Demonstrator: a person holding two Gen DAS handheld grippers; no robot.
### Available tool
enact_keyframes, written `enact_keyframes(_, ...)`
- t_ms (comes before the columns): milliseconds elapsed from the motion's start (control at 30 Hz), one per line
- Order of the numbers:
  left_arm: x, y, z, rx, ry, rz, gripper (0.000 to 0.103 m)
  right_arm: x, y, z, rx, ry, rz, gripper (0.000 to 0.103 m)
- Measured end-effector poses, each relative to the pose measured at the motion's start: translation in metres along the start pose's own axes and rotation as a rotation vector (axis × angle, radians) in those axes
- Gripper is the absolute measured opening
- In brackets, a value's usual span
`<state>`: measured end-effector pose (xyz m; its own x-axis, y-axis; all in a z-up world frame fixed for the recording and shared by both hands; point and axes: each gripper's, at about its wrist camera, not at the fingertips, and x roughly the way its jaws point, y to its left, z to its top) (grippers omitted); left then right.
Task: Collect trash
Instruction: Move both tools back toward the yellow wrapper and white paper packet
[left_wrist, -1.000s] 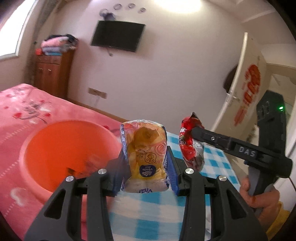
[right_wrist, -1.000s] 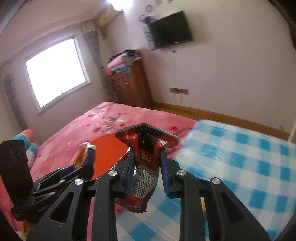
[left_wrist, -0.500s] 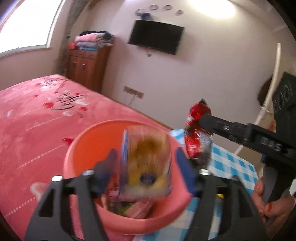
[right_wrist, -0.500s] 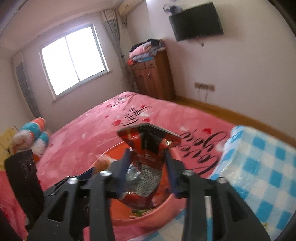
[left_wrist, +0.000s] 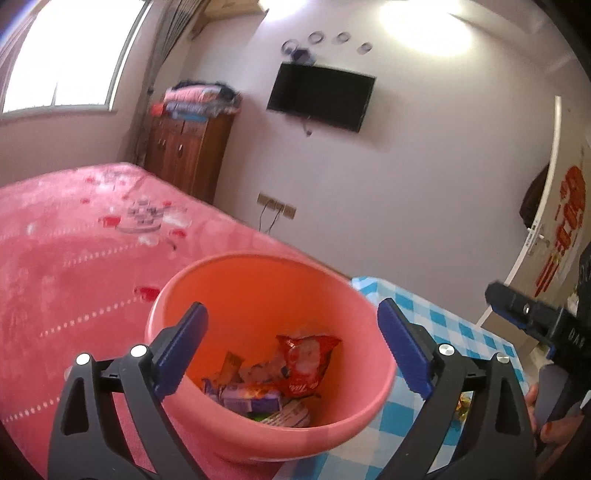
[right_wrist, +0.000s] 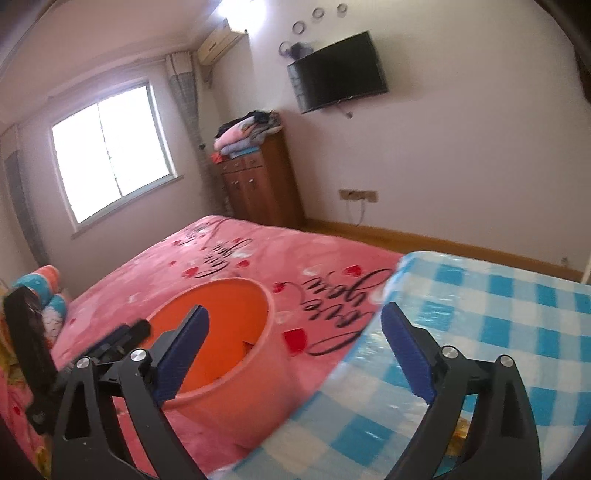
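Observation:
A salmon-pink basin (left_wrist: 266, 439) stands on the pink bed beside the checked table. Inside it lie a red snack bag (left_wrist: 306, 363) and several other wrappers (left_wrist: 251, 397). My left gripper (left_wrist: 291, 347) hangs just above the basin's near rim, its jaws opening wide with nothing between the blue pads. One finger of the right gripper (left_wrist: 517, 306) shows at the right edge, empty. In the right wrist view my right gripper (right_wrist: 295, 343) is also opening and empty, above the gap between the basin (right_wrist: 258, 384) and the table; the basin's contents are hidden there.
A blue-and-white checked tablecloth (right_wrist: 480, 314) covers the table on the right, with a yellowish scrap (left_wrist: 463, 404) near its front. The pink bedspread (left_wrist: 74, 258) stretches left. A wooden cabinet (right_wrist: 258, 184) and a wall television (right_wrist: 336, 74) stand far behind. A hand (left_wrist: 550, 432) grips the right handle.
Both grippers went from shut to wide open. The yellow bag left the left jaws and the red bag left the right jaws; the red bag now lies in the basin.

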<state>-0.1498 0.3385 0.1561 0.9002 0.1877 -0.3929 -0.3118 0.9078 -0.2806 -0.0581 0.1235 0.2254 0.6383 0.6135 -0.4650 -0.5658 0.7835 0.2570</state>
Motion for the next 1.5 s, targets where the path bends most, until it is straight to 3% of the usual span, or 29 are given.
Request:
enact_keyframes(367,-0.016,-0.048,-0.017,0.062,-0.086,-0.132,0.094,-0.054,-0.042,-0.047,-0.019,-0.13,-0.181,0.098)
enact_keyframes(600,-0.02,-0.082,-0.036,0.093,-0.069,-0.227,0.094,-0.09,-0.072,-0.066,0.044,-0.168,-0.268,0.098)
enact_keyframes(867,-0.019,-0.119,-0.061,0.167,0.003,-0.28,0.094,-0.123,-0.095,-0.088,0.081,-0.173,-0.359,0.098)
enact_keyframes(1500,-0.025,-0.161,-0.108,0.275,0.141,-0.409,0.094,-0.167,-0.121,-0.131,0.16,-0.114,-0.435,0.098)
